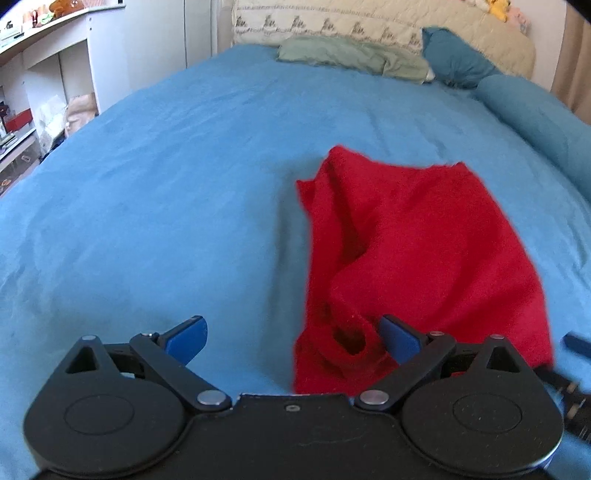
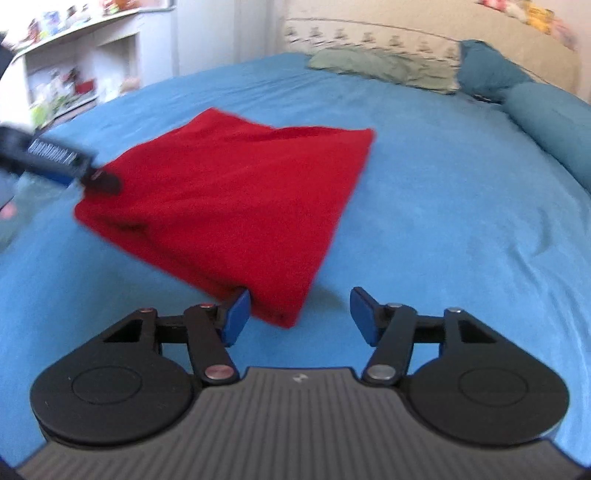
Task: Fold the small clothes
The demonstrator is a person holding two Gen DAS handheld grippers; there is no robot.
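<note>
Left wrist view: blue bed sheet (image 1: pixel 166 192) fills most of the frame, lightly wrinkled. At the far end, a cream quilted headboard cover (image 1: pixel 369 22) with a row of small dark motifs; against it a pale green pillow (image 1: pixel 351 55), a teal pillow (image 1: pixel 454 59) and a long teal bolster (image 1: pixel 535 122) running down the right edge. White shelving (image 1: pixel 48 74) stands off the bed's left side, holding small items too blurred to name.

Red garment (image 1: pixel 417 240) lies on the sheet, right of centre, partly bunched along its left edge, with a rolled opening at the near end. Left gripper (image 1: pixel 291 338) sits low over that near end, blue fingers spread wide; the right-hand finger (image 1: pixel 399 338) is just beside the rolled red opening, the other finger over bare sheet. Nothing is clamped.

Right wrist view: same sheet (image 2: pixel 443 203), same garment (image 2: pixel 236 195), here left of centre, looking flat and roughly four-sided with its near corner pointing at the camera. Right gripper (image 2: pixel 301 315) has its fingers wide apart too; the left-hand pad (image 2: pixel 238 314) is against the cloth's near edge, the corner of the garment lying between the fingers. Cannot tell if the pad is on top of the fabric or merely beside it. The left gripper (image 2: pixel 99 181) shows blurred at the garment's far left corner.
</note>
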